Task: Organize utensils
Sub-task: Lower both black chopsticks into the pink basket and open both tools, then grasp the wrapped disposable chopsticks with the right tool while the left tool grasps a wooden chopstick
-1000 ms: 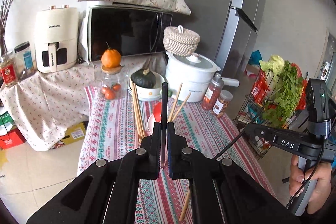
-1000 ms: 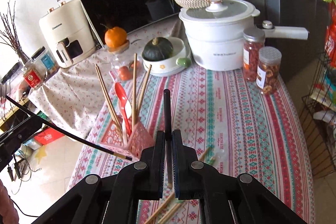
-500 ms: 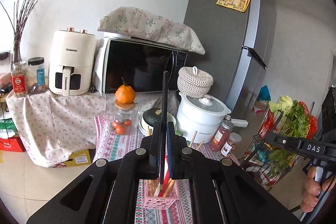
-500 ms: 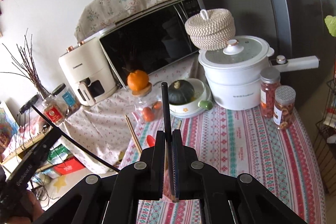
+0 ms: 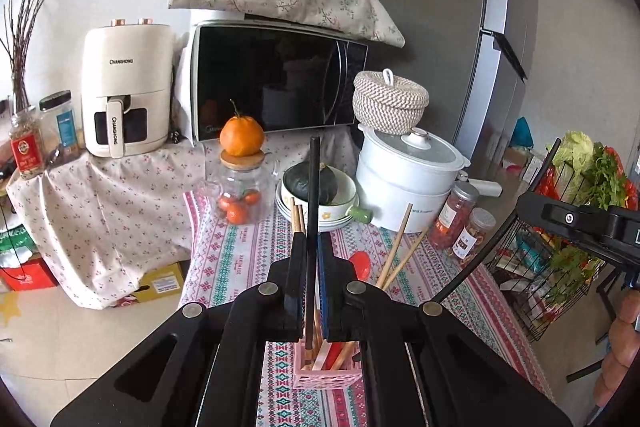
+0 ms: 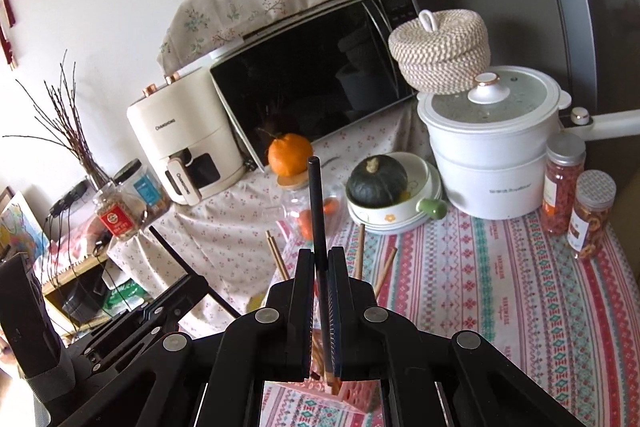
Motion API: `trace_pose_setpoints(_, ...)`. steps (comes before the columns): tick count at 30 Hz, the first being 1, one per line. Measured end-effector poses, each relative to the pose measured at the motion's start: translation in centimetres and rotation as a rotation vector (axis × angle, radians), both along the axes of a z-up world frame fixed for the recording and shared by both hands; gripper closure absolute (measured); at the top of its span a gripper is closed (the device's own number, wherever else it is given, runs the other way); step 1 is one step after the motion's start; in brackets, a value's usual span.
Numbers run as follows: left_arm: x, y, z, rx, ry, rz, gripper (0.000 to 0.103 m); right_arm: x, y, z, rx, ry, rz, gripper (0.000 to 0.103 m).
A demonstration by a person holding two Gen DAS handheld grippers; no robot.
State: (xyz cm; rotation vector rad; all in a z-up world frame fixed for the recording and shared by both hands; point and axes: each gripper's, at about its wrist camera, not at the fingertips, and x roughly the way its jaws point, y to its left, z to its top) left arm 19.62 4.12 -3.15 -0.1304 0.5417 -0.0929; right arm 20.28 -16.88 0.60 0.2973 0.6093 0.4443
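Now both grippers stand over the pink holder [image 5: 326,373], where a second ago they were lower and farther back, each looking across the table with the holder ahead of it. That means the two black chopsticks have been carried to the drop point, and the step in hand looks like lowering them in.

On the left, the left gripper [image 5: 312,287] has tipped up from its downward view of the tablecloth [image 5: 236,263] to a level look at the microwave [image 5: 276,83]. Its jaws are nearly closed, pinching a black chopstick [image 5: 313,187] that stands upright; the lower tip hangs just above or just inside the holder's mouth, I cannot tell which. Wooden chopsticks [image 5: 396,247] and a red spoon [image 5: 360,261] already lean in the holder.

On the right, the right gripper [image 6: 320,291] has likewise swung up and forward, so the holder [image 6: 352,393] sits right beneath its fingers rather than off to one side. It too is clamped narrowly on a black chopstick [image 6: 316,211], held near vertical with a slight lean, its lower end at the holder's rim.

Judging from this, both sticks only need a short descent and release. With two grippers crowded over one small holder, they could knock each other or tip it.
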Motion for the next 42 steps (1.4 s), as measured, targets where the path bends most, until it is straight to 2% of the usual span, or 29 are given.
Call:
trace_pose_setpoints(6, 1.7, 0.1, -1.4, -0.011, 0.055, 0.001, 0.098, 1.9, 0.9, -2.4, -0.023, 0.068, 0.01, 0.098)
trace_pose_setpoints(15, 2.8, 0.1, -2.3, -0.04, 0.058, -0.021, 0.097, 3.4, 1.6, -4.6, -0.021, 0.128, 0.037, 0.097)
trace_pose_setpoints(21, 2.7, -0.2, -2.8, -0.054, 0.081, -0.039, 0.096, 3.6, 1.1, -4.9, 0.022, 0.139, 0.044, 0.093)
trace_pose_setpoints(22, 2.7, -0.2, -2.8, -0.051, 0.084, -0.038, 0.095, 3.7, 0.9, -4.9, 0.026, 0.144, 0.042, 0.089)
trace_pose_setpoints(24, 2.7, -0.3, -2.8, -0.05, 0.095, -0.041, 0.09, 3.6, 0.5, -4.7, 0.039, 0.145, 0.039, 0.08)
trace_pose_setpoints(26, 2.6, -0.2, -2.7, -0.059, 0.099, -0.037, 0.074, 3.4, 0.2, -4.5, 0.055, 0.142, 0.039, 0.072)
trace_pose_setpoints(28, 2.3, -0.1, -2.6, -0.071, 0.1, -0.035, 0.065, 3.1, -0.2, -4.2, 0.063, 0.138, 0.042, 0.071)
trace_pose_setpoints(33, 1.5, 0.0, -2.3, -0.071, 0.119, -0.046, 0.061, 2.1, -1.5, -3.4, 0.072, 0.119, 0.032, 0.064)
trace_pose_setpoints(39, 0.4, 0.1, -2.6, -0.059, 0.181, -0.07, 0.046, 1.2, -3.2, -3.5, 0.072, 0.144, 0.011, 0.048)
trace_pose_setpoints(41, -0.1, 0.1, -3.1, -0.058, 0.207, -0.075, 0.033, 0.9, -3.5, -3.9, 0.047, 0.167, 0.002, 0.043)
trace_pose_setpoints(42, -0.3, -0.1, -3.4, -0.052, 0.222, -0.076, 0.03, 0.8, -3.7, -4.3, 0.031, 0.18, -0.002, 0.041)
